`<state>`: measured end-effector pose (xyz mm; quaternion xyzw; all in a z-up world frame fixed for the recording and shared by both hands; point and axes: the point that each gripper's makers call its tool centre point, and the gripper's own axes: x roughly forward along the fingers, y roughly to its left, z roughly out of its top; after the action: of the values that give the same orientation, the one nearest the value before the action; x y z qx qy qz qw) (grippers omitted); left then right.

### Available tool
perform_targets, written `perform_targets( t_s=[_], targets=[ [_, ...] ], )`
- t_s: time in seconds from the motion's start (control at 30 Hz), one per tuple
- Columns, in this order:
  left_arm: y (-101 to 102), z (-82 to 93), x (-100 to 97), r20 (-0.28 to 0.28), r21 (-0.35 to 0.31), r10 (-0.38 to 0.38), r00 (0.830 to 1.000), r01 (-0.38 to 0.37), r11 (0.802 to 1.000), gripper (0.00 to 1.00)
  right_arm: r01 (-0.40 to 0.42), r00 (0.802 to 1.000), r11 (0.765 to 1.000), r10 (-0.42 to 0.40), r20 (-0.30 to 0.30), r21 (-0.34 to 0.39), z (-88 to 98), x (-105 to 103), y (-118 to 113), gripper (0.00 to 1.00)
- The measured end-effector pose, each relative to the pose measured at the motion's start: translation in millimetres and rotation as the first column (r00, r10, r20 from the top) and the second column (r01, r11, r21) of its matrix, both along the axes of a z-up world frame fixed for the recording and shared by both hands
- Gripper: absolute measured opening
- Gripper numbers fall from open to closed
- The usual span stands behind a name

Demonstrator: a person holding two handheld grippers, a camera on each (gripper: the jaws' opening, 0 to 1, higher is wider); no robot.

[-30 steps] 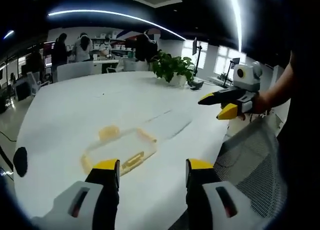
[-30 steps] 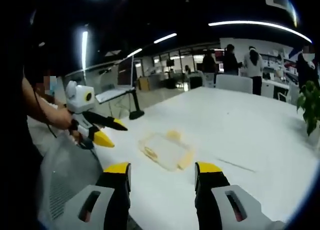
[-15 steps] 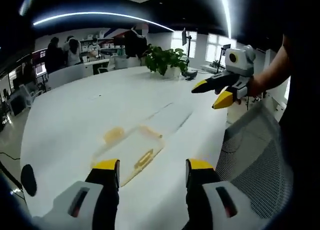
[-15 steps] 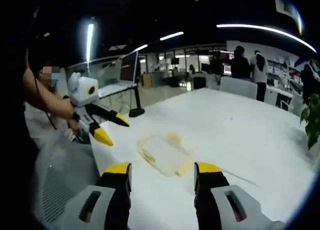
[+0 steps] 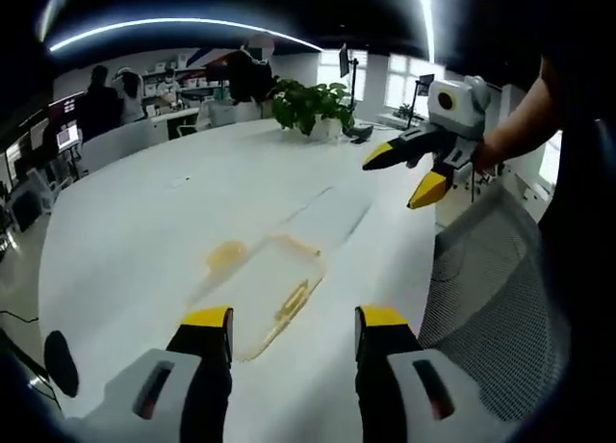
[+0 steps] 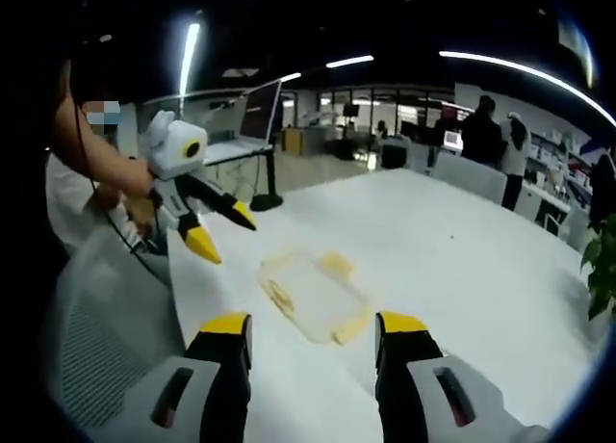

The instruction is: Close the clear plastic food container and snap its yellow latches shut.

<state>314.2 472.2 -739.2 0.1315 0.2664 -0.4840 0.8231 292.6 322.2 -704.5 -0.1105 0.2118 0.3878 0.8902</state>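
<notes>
The clear plastic food container [image 5: 258, 291] lies flat on the white table [image 5: 144, 221], near the edge closest to me, and it shows again in the right gripper view [image 6: 310, 294]. Yellow latches [image 5: 292, 299] line its rim, one on the long side facing my left claw and a rounder yellow tab [image 5: 226, 254] at the far short end. I cannot tell from here whether the lid is pressed down or the latches are snapped.

My left claw [image 5: 292, 329] hangs above the table just short of the container, its two yellow-tipped jaws spread wide with nothing between them. My right claw [image 6: 312, 332] is likewise spread and empty, hovering near the container's other side. Each claw appears in the other's view: the right one [image 5: 409, 171] is up in the air, apart from the container, jaws parted; the left one [image 6: 219, 228] is also aloft, jaws parted.

A grey mesh chair back [image 5: 491, 299] sits just beside the table edge beneath my arms. A potted green plant [image 5: 310, 106] stands at the table's far end. Beyond it, people [image 6: 496, 140] stand among office desks and monitors.
</notes>
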Motion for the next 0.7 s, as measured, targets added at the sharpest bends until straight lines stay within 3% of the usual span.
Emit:
perform_targets(
  t_s=[0.5,0.7],
  targets=[
    [8.3,-12.8,16.2,-0.02,0.046,-0.048,0.999,0.048,0.998,0.49,-0.011,1.0,0.998,0.011,0.0,-0.07,-10.3,26.7,-4.3,0.5],
    [7.5,-15.7,19.6,-0.028,0.059,-0.074,0.997,0.075,0.995,0.49,-0.034,0.999,0.996,0.031,-0.027,-0.088,-16.6,33.8,0.3,0.49]
  ],
)
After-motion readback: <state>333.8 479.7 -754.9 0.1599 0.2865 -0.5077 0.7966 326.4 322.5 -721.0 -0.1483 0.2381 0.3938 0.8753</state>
